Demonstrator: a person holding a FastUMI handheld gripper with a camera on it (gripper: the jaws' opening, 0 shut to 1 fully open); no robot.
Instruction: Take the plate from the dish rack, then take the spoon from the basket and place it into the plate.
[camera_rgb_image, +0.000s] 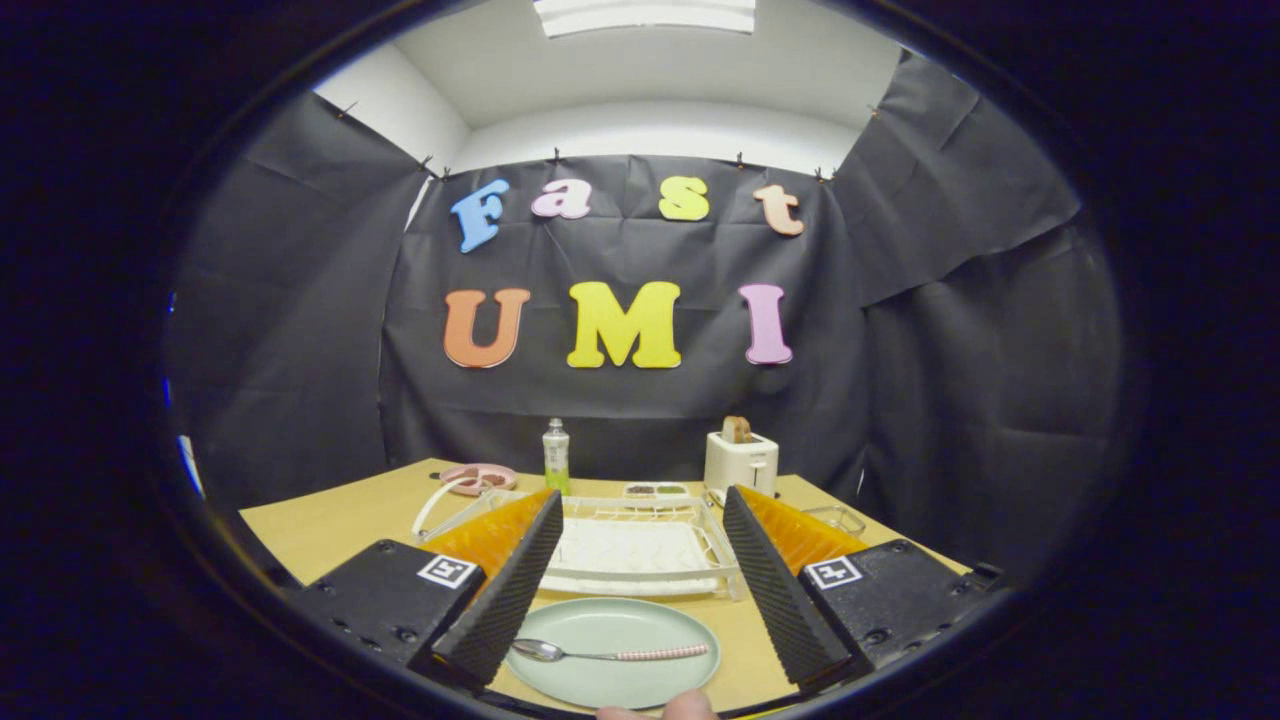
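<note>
A pale green plate lies on the wooden table just below and between my fingers. A spoon with a metal bowl and a pinkish patterned handle rests across the plate, bowl toward the left finger. My gripper is open, raised above the plate, with nothing between its fingers. Beyond the plate stands the white dish rack, seen between the fingers. A white basket handle curves up by the rack's left side.
At the table's back stand a small bottle, a pink divided plate, a white toaster with bread in it, and a small tray. A clear glass dish lies right of the rack. A fingertip shows under the plate.
</note>
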